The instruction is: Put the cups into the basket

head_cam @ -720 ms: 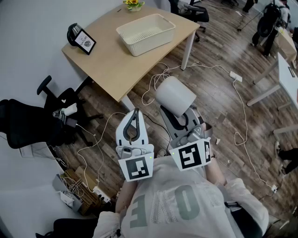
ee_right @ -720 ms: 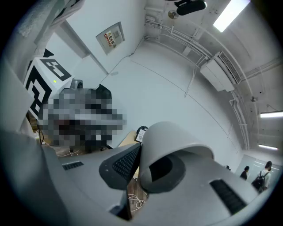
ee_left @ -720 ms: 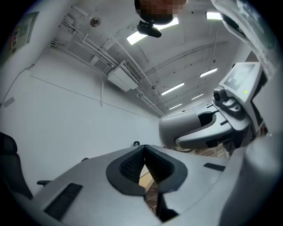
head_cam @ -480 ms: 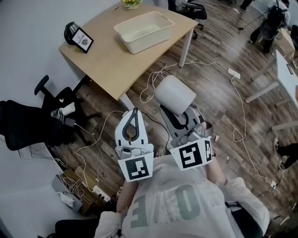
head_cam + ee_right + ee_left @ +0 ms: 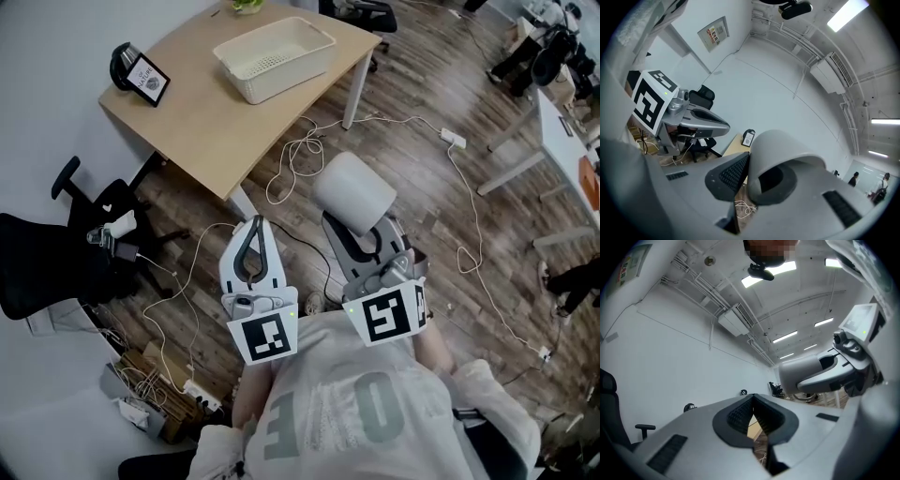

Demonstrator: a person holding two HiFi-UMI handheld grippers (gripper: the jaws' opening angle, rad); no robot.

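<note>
Right gripper [image 5: 359, 217] pinches the pale grey smooth plastic cup [image 5: 353, 191] by its wall at the rim. In the right gripper view one ribbed finger [image 5: 732, 174] presses the outside, and the other looks to sit inside the mouth. A rim grip leaves the cup body free, likely so it can be dropped straight in. The cup lies sideways, base pointing far, carried in the air over the wood-plank floor [image 5: 422, 216], well apart from the target.

Cream perforated plastic basket [image 5: 281, 81] sits empty at the far side of the light wooden surface [image 5: 202, 127], with bare space around it.

Left gripper [image 5: 254, 227] is beside the right one. Its fingers are pressed together at the tips with nothing between them, so it is probably just parked and idle.

White cables [image 5: 298, 157] trail on the floor between the person and the surface, a likely trip or snag risk on approach.

Step judged: carrying the cup to the basket, not yet placed.
</note>
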